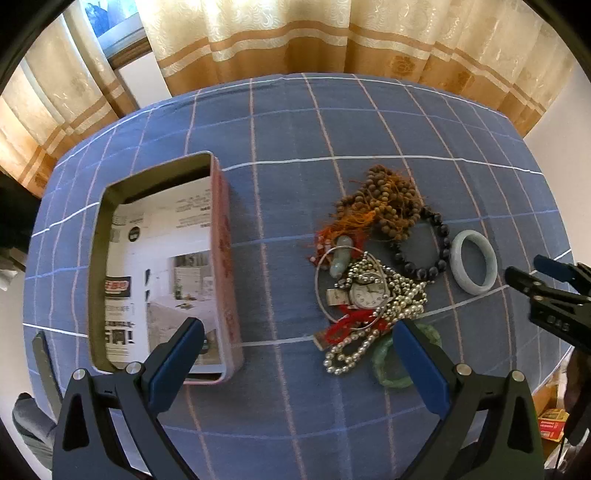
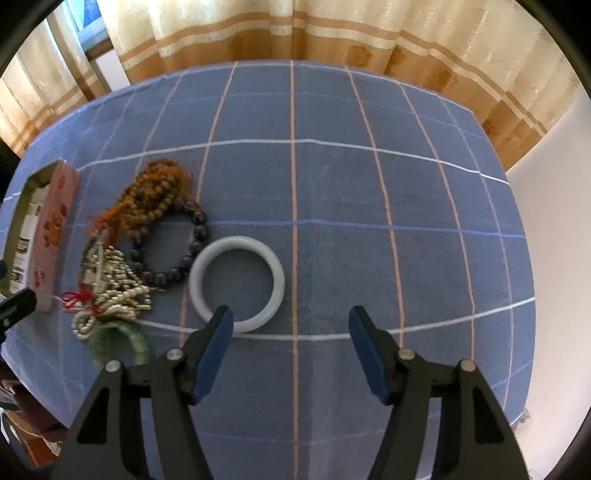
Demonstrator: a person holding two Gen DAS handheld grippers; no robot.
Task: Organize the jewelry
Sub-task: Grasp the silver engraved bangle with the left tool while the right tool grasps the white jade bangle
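Both cameras look forward and down over a blue checked tablecloth (image 1: 288, 122) toward the curtains (image 2: 295, 29). The left view sits above the open tin (image 1: 221, 258) and the jewelry heap (image 1: 369, 280); the right view hangs farther right, close over the pale bangle (image 2: 236, 282) — tin, heap and bangle appear in both.

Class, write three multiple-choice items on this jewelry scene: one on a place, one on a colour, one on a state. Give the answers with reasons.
1. Where is the pale bangle?
A. in the tin
B. on the cloth, right of the dark bead bracelet
C. on the watch

2. What colour is the tablecloth?
A. blue checked
B. red
C. white

3. The right hand-held gripper is:
A. shut on a bangle
B. open, holding nothing
C. shut, holding nothing

Answers: B, it lies flat beside the beads; A, blue with pale lines; B, fingers spread apart.
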